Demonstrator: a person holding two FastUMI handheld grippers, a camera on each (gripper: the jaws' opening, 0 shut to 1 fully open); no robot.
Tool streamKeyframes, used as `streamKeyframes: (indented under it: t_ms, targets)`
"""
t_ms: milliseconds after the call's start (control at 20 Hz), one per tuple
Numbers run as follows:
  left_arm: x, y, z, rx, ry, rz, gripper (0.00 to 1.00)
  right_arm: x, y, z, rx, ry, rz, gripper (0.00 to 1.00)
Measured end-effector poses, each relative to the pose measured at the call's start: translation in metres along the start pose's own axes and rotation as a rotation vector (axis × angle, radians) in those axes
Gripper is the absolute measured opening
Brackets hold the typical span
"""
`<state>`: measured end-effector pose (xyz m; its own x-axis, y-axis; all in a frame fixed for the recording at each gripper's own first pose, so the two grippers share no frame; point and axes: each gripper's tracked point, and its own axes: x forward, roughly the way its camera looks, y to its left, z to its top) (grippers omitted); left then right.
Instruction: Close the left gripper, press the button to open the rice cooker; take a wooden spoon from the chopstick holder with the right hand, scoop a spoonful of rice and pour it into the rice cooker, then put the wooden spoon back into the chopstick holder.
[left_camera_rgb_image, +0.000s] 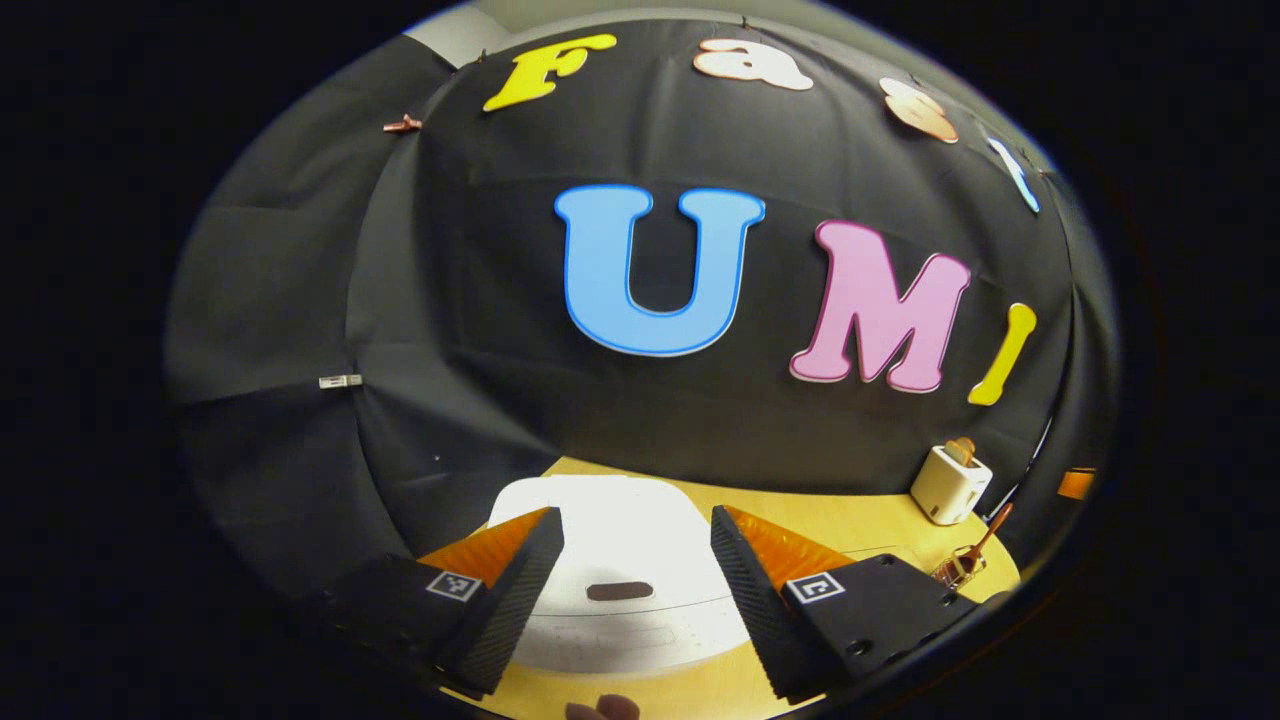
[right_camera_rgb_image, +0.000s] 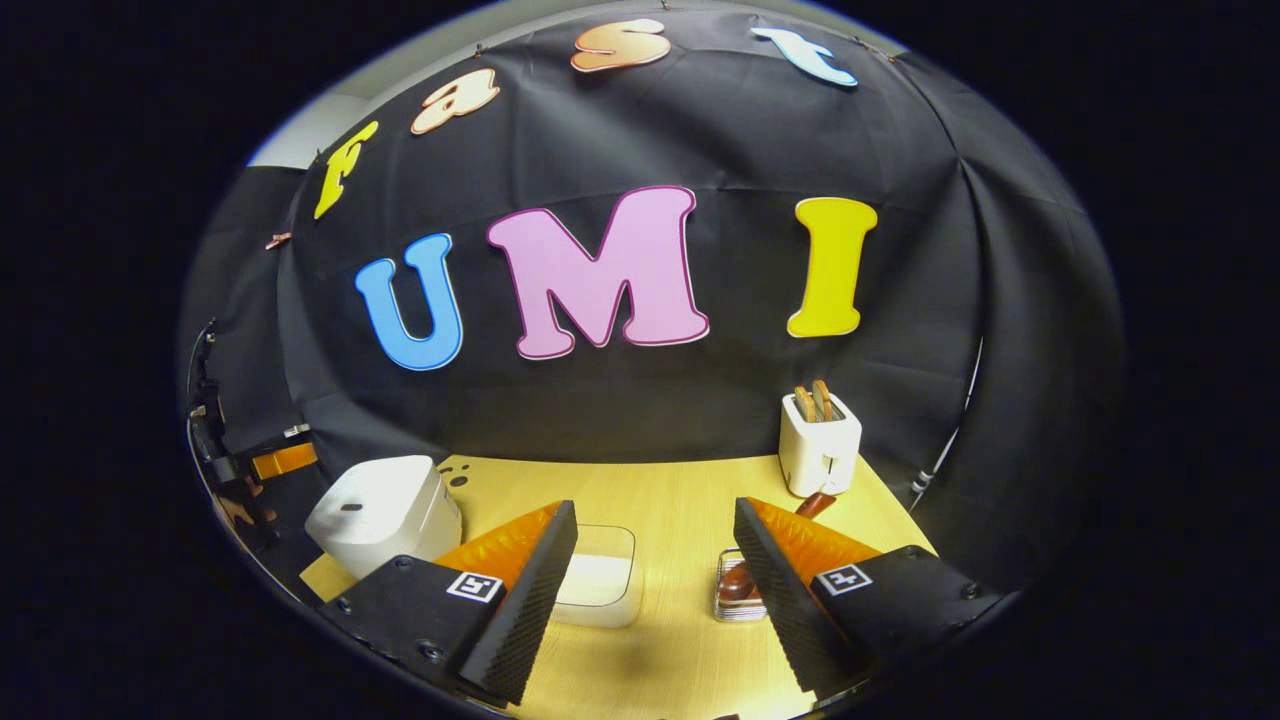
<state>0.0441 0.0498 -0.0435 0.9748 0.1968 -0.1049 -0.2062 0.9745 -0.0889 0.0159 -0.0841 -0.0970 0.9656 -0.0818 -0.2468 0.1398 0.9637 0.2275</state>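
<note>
Left gripper (left_camera_rgb_image: 637, 590), jaws wide and empty, faces the closed cooker (left_camera_rgb_image: 620, 570); right gripper (right_camera_rgb_image: 655, 590), likewise, faces the spoon (right_camera_rgb_image: 745, 575): light, stiff, best gripped mid-handle.

Bright overhead light falls on the yellow surface (right_camera_rgb_image: 680, 500) before me, leaving a soft shadow under my right tool (right_camera_rgb_image: 655, 560). Both views are sharp at centre and bend strongly toward the dim edges.
</note>
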Motion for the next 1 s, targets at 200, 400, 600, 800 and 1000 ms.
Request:
streamKeyframes:
  t_ms: [200, 400, 600, 800, 1000]
  targets:
    - [-0.029, -0.005, 0.007, 0.045, -0.038, -0.038, 0.95, -0.007, 0.014, 0.013, -0.021, -0.034, 0.006, 0.97]
    - [-0.048, -0.013, 0.01, 0.09, -0.066, -0.071, 0.95, -0.01, 0.031, 0.015, -0.009, -0.044, 0.022, 0.97]
    - [-0.054, -0.015, 0.006, 0.089, -0.053, -0.089, 0.94, -0.016, 0.042, 0.017, -0.025, -0.049, 0.033, 0.97]
    - [-0.055, -0.012, 0.003, 0.078, -0.045, -0.09, 0.94, -0.022, 0.048, 0.017, -0.037, -0.047, 0.037, 0.97]
    - [-0.056, -0.014, 0.002, 0.073, -0.039, -0.099, 0.94, -0.024, 0.05, 0.018, -0.038, -0.048, 0.035, 0.97]
